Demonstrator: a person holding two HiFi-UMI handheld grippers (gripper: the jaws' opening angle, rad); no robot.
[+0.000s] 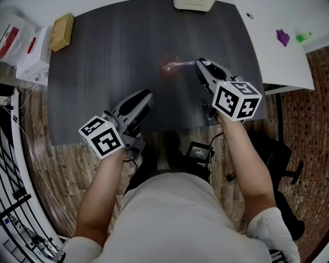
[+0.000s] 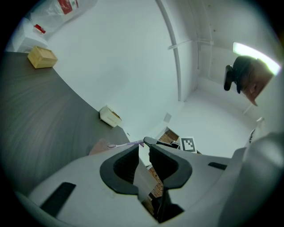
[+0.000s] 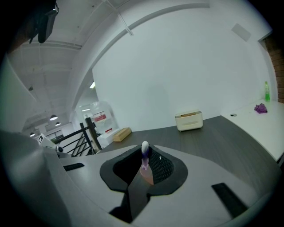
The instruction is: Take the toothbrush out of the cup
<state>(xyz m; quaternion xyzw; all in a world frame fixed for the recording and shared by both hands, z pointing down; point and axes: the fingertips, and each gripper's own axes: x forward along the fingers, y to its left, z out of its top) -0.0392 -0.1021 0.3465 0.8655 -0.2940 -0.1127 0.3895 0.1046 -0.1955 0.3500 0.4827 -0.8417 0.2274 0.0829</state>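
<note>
Your right gripper (image 1: 198, 62) is clenched on the toothbrush (image 1: 184, 63), at about 1 o'clock from you over the dark table (image 1: 103, 77). In the right gripper view the jaws pinch the purple neck, and the white head (image 3: 144, 148) sticks up past the jaw tips. In the head view the toothbrush lies nearly level. It runs from your right jaws toward 9 o'clock and ends over the pink cup (image 1: 167, 68).

The cup stands on the table at about 12 o'clock from you, near the middle. The left gripper view shows the brush end (image 2: 126, 144) right at the cup (image 2: 98, 147). You cannot tell from any view whether the tip is still inside the rim or just above it.

Your left gripper (image 1: 148, 95) is at about 11 o'clock, nearer to you and well apart from the cup. In its own view the jaws stand a narrow gap apart, released, with nothing between them. It points roughly level toward the far side of the table.

A cardboard box (image 1: 61, 32) sits at the table's 10 o'clock corner. A cream box (image 1: 194, 4) sits at the far edge at 12 o'clock. Off at 2 o'clock on the white table (image 1: 277, 56) lie a small purple thing (image 1: 282, 37) and a green bottle (image 1: 304, 37).
</note>
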